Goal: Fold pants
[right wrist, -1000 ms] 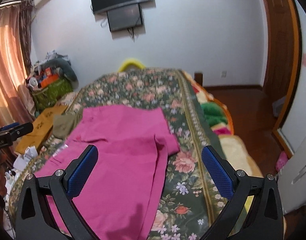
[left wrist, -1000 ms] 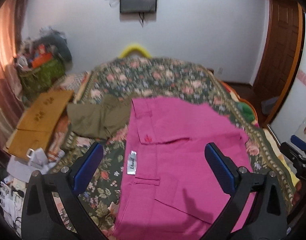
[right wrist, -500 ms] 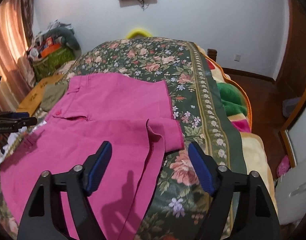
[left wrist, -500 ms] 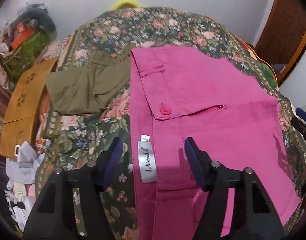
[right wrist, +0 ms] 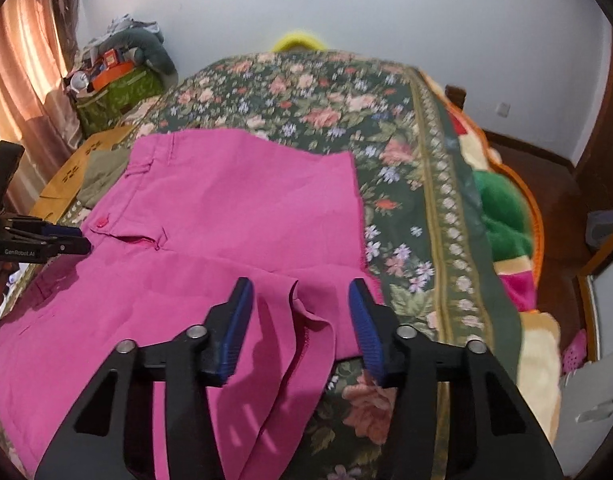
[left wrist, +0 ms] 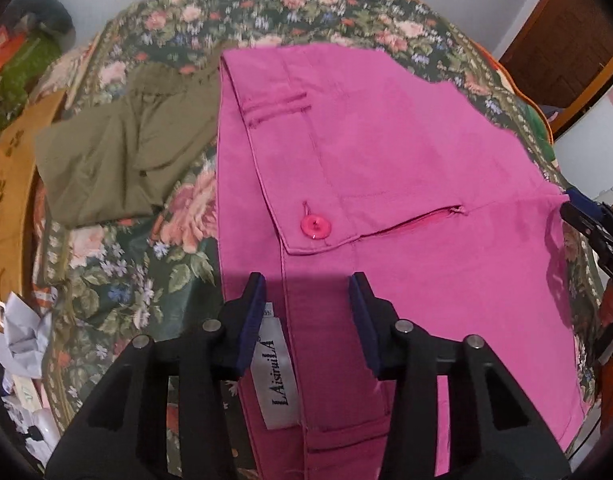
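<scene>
Pink pants [left wrist: 406, 168] lie flat on the flowered bed, with a pink button [left wrist: 315, 227] and a white label [left wrist: 277, 376] at the waistband. My left gripper [left wrist: 306, 292] is open, low over the waistband, its jaws either side of the band beside the label. In the right wrist view the pants [right wrist: 226, 216] spread to the left, with a folded hem corner [right wrist: 306, 300]. My right gripper [right wrist: 298, 296] is open, its jaws either side of that rumpled hem. The left gripper also shows in the right wrist view [right wrist: 72, 240].
Olive folded pants [left wrist: 122, 156] lie left of the pink ones. A tan box [left wrist: 6, 184] and papers [left wrist: 22, 328] sit off the bed's left edge. Green and pink blankets [right wrist: 502, 208] hang on the right side. A green bag [right wrist: 114, 92] stands by the curtain.
Both grippers have come down and forward toward the pants and their jaws have narrowed. The left now straddles the waistband; the right straddles the hem corner.
</scene>
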`<action>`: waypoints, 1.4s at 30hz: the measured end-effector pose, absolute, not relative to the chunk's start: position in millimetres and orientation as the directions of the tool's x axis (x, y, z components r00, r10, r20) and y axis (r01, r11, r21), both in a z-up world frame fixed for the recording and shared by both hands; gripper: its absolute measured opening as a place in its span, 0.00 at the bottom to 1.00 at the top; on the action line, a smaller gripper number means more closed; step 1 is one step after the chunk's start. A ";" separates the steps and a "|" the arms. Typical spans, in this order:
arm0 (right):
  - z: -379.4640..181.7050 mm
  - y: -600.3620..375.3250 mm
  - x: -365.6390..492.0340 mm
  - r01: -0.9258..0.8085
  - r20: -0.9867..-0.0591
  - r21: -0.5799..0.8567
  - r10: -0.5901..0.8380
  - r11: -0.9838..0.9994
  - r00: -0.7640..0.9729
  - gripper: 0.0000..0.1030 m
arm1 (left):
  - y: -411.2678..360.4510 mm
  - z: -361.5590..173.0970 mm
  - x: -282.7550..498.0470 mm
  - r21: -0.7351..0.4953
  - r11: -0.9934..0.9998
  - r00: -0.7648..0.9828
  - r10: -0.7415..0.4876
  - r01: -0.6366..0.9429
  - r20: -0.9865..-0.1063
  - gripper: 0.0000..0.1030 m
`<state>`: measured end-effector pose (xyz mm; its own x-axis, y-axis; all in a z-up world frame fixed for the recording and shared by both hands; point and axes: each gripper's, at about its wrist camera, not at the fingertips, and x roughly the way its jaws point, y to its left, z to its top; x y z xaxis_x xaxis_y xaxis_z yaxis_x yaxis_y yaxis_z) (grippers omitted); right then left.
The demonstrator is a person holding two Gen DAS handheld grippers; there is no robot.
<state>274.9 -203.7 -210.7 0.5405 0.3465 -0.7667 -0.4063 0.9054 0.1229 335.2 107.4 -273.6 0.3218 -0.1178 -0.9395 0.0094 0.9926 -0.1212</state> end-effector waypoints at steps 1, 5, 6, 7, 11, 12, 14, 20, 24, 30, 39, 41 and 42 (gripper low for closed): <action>-215.5 -203.1 278.0 -0.412 -0.773 0.143 0.361 0.900 0.522 0.34 | 109.1 -276.0 336.0 -0.132 0.991 0.315 -0.126 0.001 -0.941 0.43; -225.2 -199.9 281.3 -0.432 -0.788 0.156 0.375 0.888 0.488 0.28 | 111.5 -277.6 336.4 -0.146 0.989 0.316 -0.141 0.006 -0.938 0.43; -226.9 -198.9 281.3 -0.435 -0.790 0.155 0.376 0.887 0.485 0.25 | 110.1 -278.0 336.1 -0.139 0.990 0.317 -0.136 0.012 -0.939 0.43; -228.3 -197.4 281.7 -0.436 -0.792 0.154 0.375 0.887 0.483 0.20 | 108.4 -278.4 335.2 -0.129 0.992 0.322 -0.128 0.018 -0.938 0.43; -233.8 -198.9 284.1 -0.426 -0.783 0.195 0.402 0.883 0.474 0.09 | 103.0 -280.1 331.4 -0.038 0.999 0.352 -0.046 0.030 -0.935 0.30; -235.3 -200.2 284.7 -0.415 -0.781 0.202 0.402 0.887 0.479 0.07 | 102.4 -280.9 330.4 -0.026 0.999 0.360 -0.034 0.029 -0.932 0.29; -237.6 -199.2 286.0 -0.410 -0.783 0.203 0.399 0.889 0.476 0.06 | 103.4 -282.1 327.6 -0.012 1.000 0.372 -0.019 0.021 -0.928 0.25; -236.5 -194.8 284.4 -0.403 -0.779 0.147 0.357 0.903 0.515 0.04 | 103.7 -284.6 324.2 0.013 1.000 0.391 0.010 0.004 -0.921 0.23; -235.3 -193.6 284.7 -0.401 -0.778 0.116 0.334 0.909 0.532 0.04 | 99.1 -286.1 324.8 0.035 0.999 0.393 0.029 0.010 -0.919 0.23; -240.8 -191.2 289.8 -0.393 -0.806 0.100 0.306 0.914 0.507 0.04 | 100.5 -287.6 323.2 0.020 1.000 0.397 0.018 0.001 -0.918 0.24; -234.0 -208.1 290.3 -0.360 -0.820 0.143 0.314 0.922 0.478 0.05 | 104.3 -281.0 319.7 0.003 0.999 0.393 -0.014 0.043 -0.919 0.24; -229.6 -214.7 287.4 -0.347 -0.821 0.094 0.270 0.933 0.503 0.05 | 104.9 -276.9 317.3 0.015 0.999 0.393 -0.004 0.045 -0.920 0.24; -227.5 -217.3 286.0 -0.344 -0.820 0.065 0.247 0.937 0.516 0.05 | 104.9 -274.3 316.2 0.018 0.999 0.394 -0.002 0.047 -0.919 0.24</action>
